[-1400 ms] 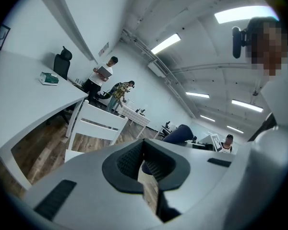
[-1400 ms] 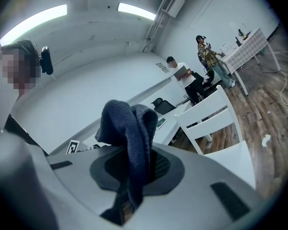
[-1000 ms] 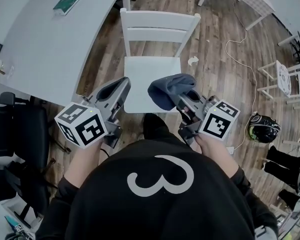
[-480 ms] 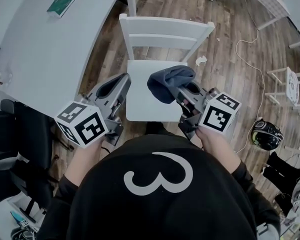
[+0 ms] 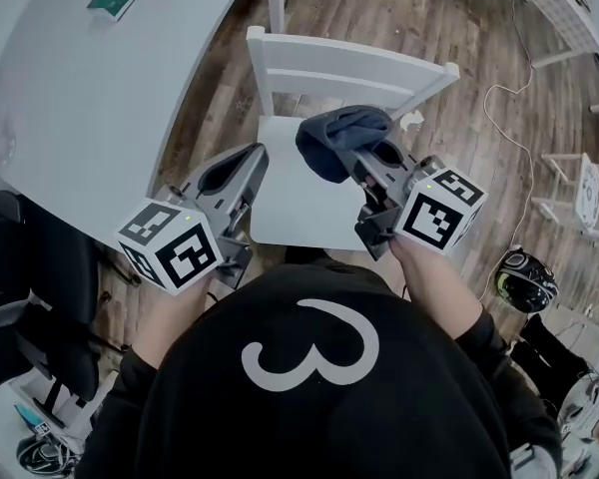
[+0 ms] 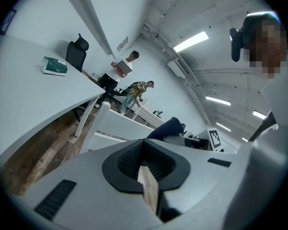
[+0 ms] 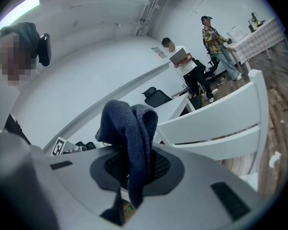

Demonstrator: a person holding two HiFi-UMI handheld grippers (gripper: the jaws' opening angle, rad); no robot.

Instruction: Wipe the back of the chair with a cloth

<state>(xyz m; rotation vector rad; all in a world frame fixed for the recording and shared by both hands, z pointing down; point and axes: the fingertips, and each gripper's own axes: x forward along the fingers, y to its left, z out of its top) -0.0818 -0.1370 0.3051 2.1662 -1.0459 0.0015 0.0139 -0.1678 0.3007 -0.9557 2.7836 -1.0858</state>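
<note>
Person holding two grippers over a white chair point(image 5: 351, 66), seen from above
Beside the grey bench point(image 5: 90, 108), the left gripper point(image 5: 246, 168) has its jaws pressed together, empty; the right gripper point(image 5: 367, 160) pinches a dark blue cloth point(image 5: 335, 136) in its jaws, bunched above the seat, short of the backrest

White chair, dark blue cloth, grey grippers

The chair point(image 5: 349, 68) was plain white over a floor point(image 5: 379, 8) of brown wood planks; the cloth point(image 5: 341, 138) was dark blue-grey. The left gripper point(image 5: 250, 160) and right gripper point(image 5: 362, 158) were grey with black pads and black-and-white square-patterned cubes. The table point(image 5: 100, 98) was pale grey.
</note>
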